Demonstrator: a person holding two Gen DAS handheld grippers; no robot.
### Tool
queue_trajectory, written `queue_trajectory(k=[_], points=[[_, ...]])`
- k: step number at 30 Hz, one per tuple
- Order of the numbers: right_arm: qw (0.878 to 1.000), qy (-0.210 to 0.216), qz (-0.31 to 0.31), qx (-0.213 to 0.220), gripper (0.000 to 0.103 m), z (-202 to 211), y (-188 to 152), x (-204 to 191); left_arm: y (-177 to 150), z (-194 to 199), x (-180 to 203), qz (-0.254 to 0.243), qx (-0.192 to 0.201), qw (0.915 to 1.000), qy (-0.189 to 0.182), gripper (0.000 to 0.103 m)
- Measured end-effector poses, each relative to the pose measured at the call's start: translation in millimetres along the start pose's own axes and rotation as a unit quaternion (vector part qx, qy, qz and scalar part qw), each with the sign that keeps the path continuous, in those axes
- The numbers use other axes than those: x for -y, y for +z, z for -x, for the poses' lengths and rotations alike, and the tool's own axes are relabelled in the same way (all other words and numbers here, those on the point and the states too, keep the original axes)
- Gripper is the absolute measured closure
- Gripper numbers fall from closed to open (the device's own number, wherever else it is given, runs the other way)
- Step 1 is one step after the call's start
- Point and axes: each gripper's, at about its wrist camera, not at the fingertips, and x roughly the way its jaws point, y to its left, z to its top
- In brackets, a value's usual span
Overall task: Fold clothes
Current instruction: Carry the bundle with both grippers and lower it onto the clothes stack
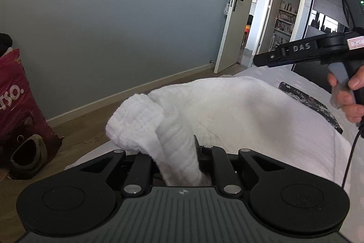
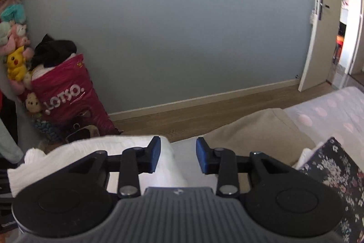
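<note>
On my right gripper (image 1: pixel 268 60), seen from my left wrist at about 2 o'clock, the raised letters "DAS" stand on the side of its black arm. A small pink label sits just behind them at 3 o'clock, its marks too small to read. From my right wrist, at 9 o'clock, the red bag (image 2: pixel 68 92) against the wall carries "LOTSO." in white letters. My left wrist view shows the same bag at 9 o'clock, cut off to "TSO." Nothing else is legible.
</note>
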Motion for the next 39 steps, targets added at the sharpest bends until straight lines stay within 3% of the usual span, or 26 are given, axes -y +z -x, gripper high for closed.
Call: queue_trajectory(k=[2,4,6,8,12,14,19,21,22,32,39], points=[[1.000,-0.010,-0.006,0.002,0.065,9,0,5,2,6,-6,0.016,0.001,0.9998,0.015,0.075],[1.000,-0.014,-0.006,0.001,0.066,21,-3,8,8,10,-12,0.029,0.011,0.9989,0.035,0.072],[1.000,-0.009,-0.007,-0.003,0.070,33,-7,10,12,20,-12,0.030,0.021,0.9977,0.058,0.061],[1.000,0.006,0.002,-0.007,0.078,46,-14,9,12,33,-9,0.021,0.034,0.9965,0.073,0.060],[0.999,0.026,0.018,-0.014,0.079,61,-31,-8,10,56,2,0.006,0.055,0.9941,0.094,0.058],[1.000,0.016,0.021,-0.012,0.078,59,-39,-15,19,45,13,-0.001,0.058,0.9950,0.082,0.052],[1.000,0.003,-0.007,-0.022,0.078,35,-50,-13,20,13,35,-0.024,0.015,0.9994,0.019,0.056],[0.999,-0.007,-0.021,-0.028,0.079,21,-53,-8,18,-5,38,-0.033,-0.006,0.9991,0.028,0.071],[0.999,-0.006,-0.033,-0.034,0.079,13,-54,-4,18,-14,38,-0.034,-0.017,0.9988,0.031,0.072],[0.984,0.008,-0.157,-0.083,0.081,-57,-78,39,18,-79,28,-0.031,-0.084,0.9951,0.042,0.074],[0.987,0.003,-0.147,-0.069,0.081,-37,-66,29,21,-62,28,-0.024,-0.073,0.9960,0.046,0.074]])
